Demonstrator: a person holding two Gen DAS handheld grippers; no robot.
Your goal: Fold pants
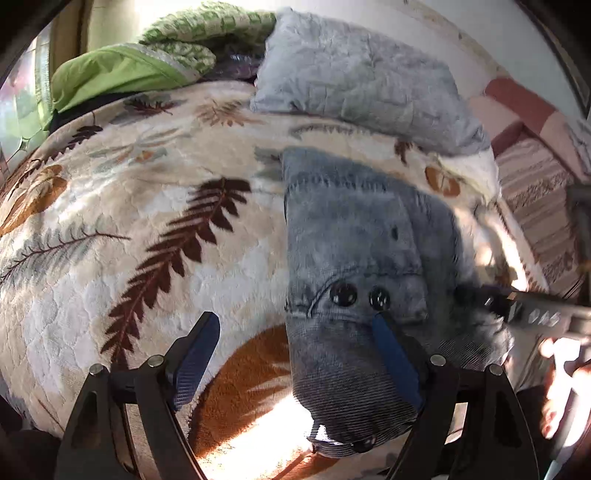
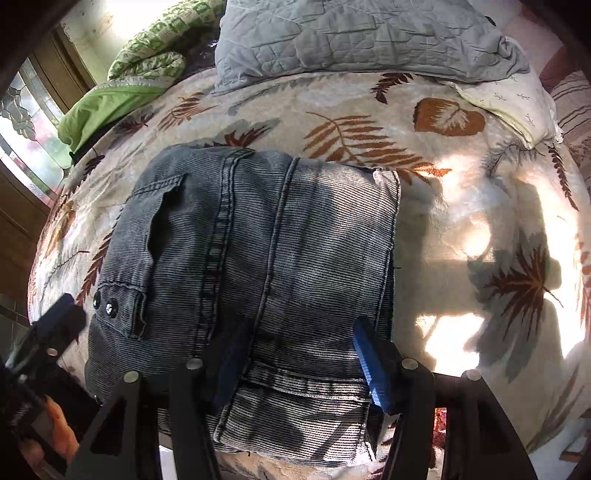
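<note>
between and just ahead of the left gripper (image 1: 295,354), whose jaws stand spread and released, the pants (image 2: 258,266) lie folded into a compact bundle on the bed (image 2: 461,221), its left edge inside the gap, probably for squaring up. further right, the right gripper (image 2: 299,365) hovers over the waistband end, jaws wide apart, grasping nothing, likely pressing flat.

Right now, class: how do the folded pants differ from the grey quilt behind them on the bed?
1. The pants are dark, ribbed blue-grey denim; the grey quilt is paler, with stitched crinkles.
2. The pants carry seams, a pocket and two black snaps; the quilt shows none.
3. The pants lie nearest both grippers; the quilt lies farther back.
Both rest on the leaf-print blanket.
</note>
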